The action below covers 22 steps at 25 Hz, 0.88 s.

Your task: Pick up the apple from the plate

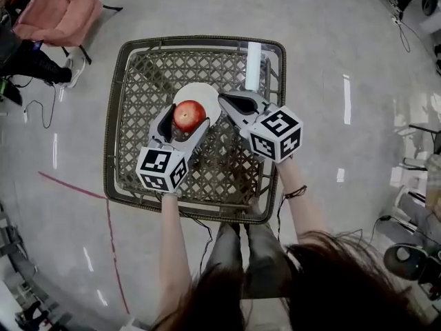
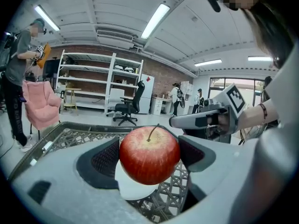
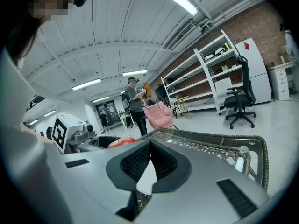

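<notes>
A red apple (image 1: 189, 114) (image 2: 149, 155) with a short stem sits between the two dark pads of my left gripper (image 1: 188, 116) (image 2: 150, 158), which is shut on it. The white plate (image 1: 200, 94) (image 2: 133, 190) lies just under and beyond the apple; I cannot tell whether the apple still touches it. My right gripper (image 1: 224, 101) (image 3: 149, 161) is to the right of the apple by the plate's rim, jaws shut with nothing between them. In the right gripper view the apple (image 3: 122, 143) peeks over the left gripper's body.
The plate rests on a square woven wicker table (image 1: 138, 150) with a raised rim. A white cylinder (image 1: 253, 66) stands near the table's far right corner. A pink armchair (image 1: 58, 9) and a standing person (image 2: 18, 78) are beyond the table on the grey floor.
</notes>
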Tool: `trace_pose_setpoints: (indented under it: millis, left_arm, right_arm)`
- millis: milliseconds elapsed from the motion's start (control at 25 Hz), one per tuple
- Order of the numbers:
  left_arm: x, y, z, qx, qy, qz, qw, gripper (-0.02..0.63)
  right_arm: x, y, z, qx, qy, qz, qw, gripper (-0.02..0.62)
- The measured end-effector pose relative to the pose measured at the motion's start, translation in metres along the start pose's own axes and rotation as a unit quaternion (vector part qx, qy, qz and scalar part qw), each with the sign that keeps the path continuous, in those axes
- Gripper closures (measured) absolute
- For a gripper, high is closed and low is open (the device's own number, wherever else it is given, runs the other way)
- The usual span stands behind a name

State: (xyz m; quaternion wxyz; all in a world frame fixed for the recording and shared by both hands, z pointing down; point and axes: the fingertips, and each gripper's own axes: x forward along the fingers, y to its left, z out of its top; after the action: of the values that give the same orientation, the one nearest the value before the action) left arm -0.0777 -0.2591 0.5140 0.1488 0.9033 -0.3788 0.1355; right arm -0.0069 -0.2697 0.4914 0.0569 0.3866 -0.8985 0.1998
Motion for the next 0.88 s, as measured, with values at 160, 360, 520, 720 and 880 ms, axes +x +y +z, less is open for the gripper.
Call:
trace_pose_setpoints:
  millis: [160,360,520,720,880]
  left_arm:
    - [-0.013,-0.008,0.013,-0.008,-0.008,0.001,0.9999,0.202]
    - [-0.028,-0.018,0.028,-0.009,-0.014,0.002,0.9999,0.202]
    - [-0.037,-0.023,0.039,-0.008,-0.02,0.006,0.9998,0.202]
    - [-0.05,-0.031,0.047,-0.012,-0.025,0.009,0.9996,0.202]
    - [-0.064,-0.04,0.055,-0.014,-0.031,0.01,0.9994,0.202]
  right_arm:
    - [-0.01,0.014,0.01,-0.001,-0.003,0.003,1.0,0.586]
    - [-0.018,0.027,0.022,-0.003,-0.006,0.007,1.0,0.586]
    - [-0.022,0.037,0.032,-0.007,-0.01,0.014,1.0,0.586]
    - [-0.03,0.048,0.043,-0.008,-0.018,0.019,1.0,0.586]
    - [-0.039,0.058,0.05,-0.011,-0.023,0.023,0.999,0.586]
